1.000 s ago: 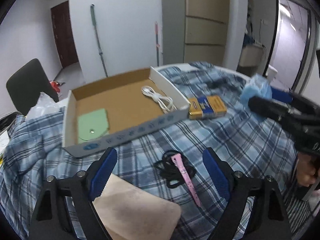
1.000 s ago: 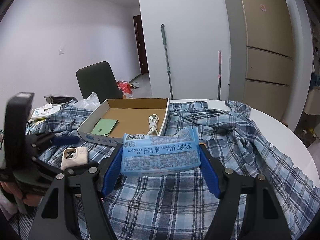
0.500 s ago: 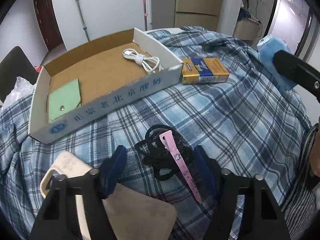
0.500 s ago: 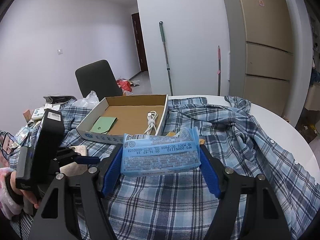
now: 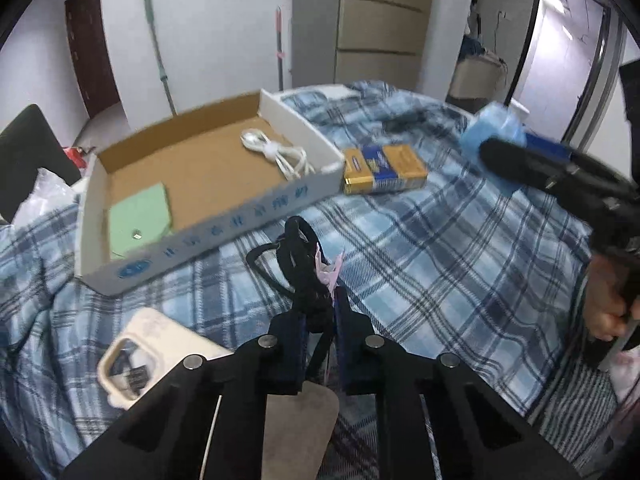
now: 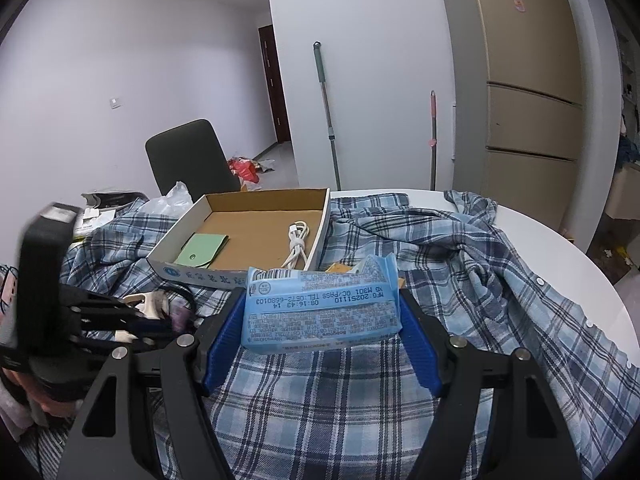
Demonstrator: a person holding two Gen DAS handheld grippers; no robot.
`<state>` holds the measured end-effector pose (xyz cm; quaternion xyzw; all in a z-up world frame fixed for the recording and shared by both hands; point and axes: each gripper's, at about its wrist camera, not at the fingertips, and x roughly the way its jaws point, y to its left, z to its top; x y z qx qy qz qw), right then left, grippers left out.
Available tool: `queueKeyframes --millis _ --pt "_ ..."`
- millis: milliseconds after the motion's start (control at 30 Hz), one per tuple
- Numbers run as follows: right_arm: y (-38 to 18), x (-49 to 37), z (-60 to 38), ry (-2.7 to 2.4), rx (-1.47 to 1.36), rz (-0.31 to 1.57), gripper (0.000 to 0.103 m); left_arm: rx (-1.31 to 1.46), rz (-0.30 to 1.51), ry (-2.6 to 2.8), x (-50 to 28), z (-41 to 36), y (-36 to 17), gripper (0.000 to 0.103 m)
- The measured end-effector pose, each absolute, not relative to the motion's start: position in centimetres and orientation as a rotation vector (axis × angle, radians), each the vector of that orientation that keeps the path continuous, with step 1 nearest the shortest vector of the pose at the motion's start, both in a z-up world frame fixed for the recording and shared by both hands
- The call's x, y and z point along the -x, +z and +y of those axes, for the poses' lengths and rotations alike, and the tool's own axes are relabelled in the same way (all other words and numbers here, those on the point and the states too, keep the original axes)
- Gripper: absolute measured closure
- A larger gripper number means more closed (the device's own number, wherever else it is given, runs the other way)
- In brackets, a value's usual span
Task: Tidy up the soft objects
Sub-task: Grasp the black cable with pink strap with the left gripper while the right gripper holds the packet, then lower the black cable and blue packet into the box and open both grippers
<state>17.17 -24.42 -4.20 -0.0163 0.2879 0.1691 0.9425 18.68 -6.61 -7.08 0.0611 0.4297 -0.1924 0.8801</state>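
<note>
The left gripper [image 5: 319, 312] has closed since half a second ago: its jaws, then spread either side of the black cord bundle [image 5: 298, 258], now stand nearly together and pinch it with its pink strip [image 5: 329, 272]. The bundle rises from between the fingertips and appears lifted off the plaid cloth [image 5: 440, 248], so the pickup looks complete and a transfer is likely next. Just left of this gripper lies a phone case [image 5: 136, 354]. Beyond the bundle stands the cardboard box [image 5: 224, 220], which holds a green pouch [image 5: 138, 220] and a white cable [image 5: 280, 156]; a yellow pack [image 5: 382, 170] lies touching its right corner. The right gripper [image 6: 320, 330] is unchanged: its jaws stand about half open, clamped on the blue wipes pack [image 6: 320, 308], which is carried above the cloth, short of the box.
</note>
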Motion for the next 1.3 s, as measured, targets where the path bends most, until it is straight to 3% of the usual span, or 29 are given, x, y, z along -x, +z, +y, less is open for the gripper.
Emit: queueKeyframes --millis 333,733,967,1300 --pt "-1.7 -16.5 -23.3 0.348 0.052 0.557 0.031 -0.074 0.729 -0.323 -16.7 -3.8 0.0 0.09" --pt "5.5 -21.5 -18.5 0.347 0.05 0.476 0.031 -0.019 0.636 -0.166 -21.8 -1.2 5.6 0.09" --pt "5.0 -26.0 -15.3 0.328 0.042 0.495 0.031 0.014 0.652 -0.132 -26.1 0.3 4.8 0.09" --pt "-1.8 -30.5 -13.6 0.318 0.049 0.642 0.031 0.033 0.756 -0.07 -30.2 2.8 -1.3 0.09"
